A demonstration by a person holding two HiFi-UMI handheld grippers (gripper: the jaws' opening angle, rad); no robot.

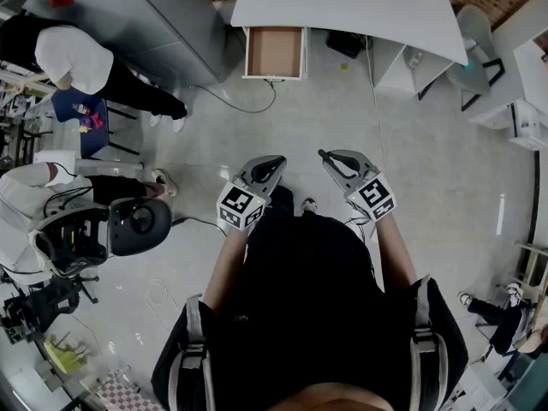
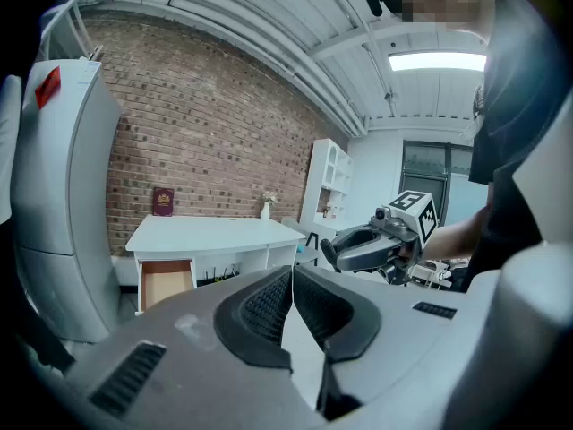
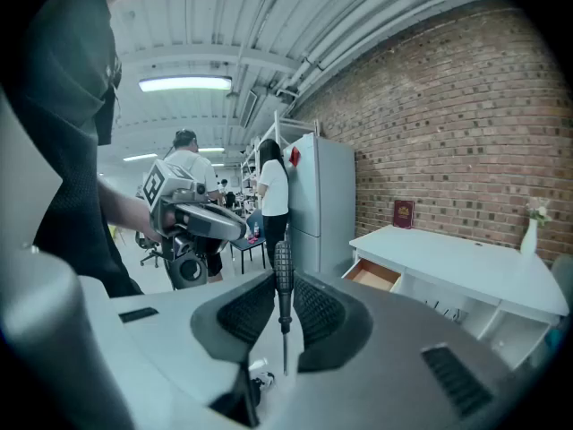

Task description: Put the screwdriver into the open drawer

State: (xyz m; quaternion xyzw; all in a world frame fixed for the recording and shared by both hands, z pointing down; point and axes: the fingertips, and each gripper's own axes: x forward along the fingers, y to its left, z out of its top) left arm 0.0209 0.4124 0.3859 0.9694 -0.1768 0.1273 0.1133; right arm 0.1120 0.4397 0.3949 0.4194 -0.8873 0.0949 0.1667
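Right claw pinching the screwdriver by the handle, tip down, probably for an easy drop. Left claw pressed together, empty. Open drawer under the tabletop well apart.

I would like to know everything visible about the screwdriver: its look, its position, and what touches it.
The screwdriver has a dark ribbed handle, plastic or rubber by its look, and a thin metal shaft. In the right gripper view it runs vertically, handle at the top, tip at the bottom. The right tongs are shut on its handle, one black textured pad on each side; nothing else touches it. It is held in the air, far from the open drawer.
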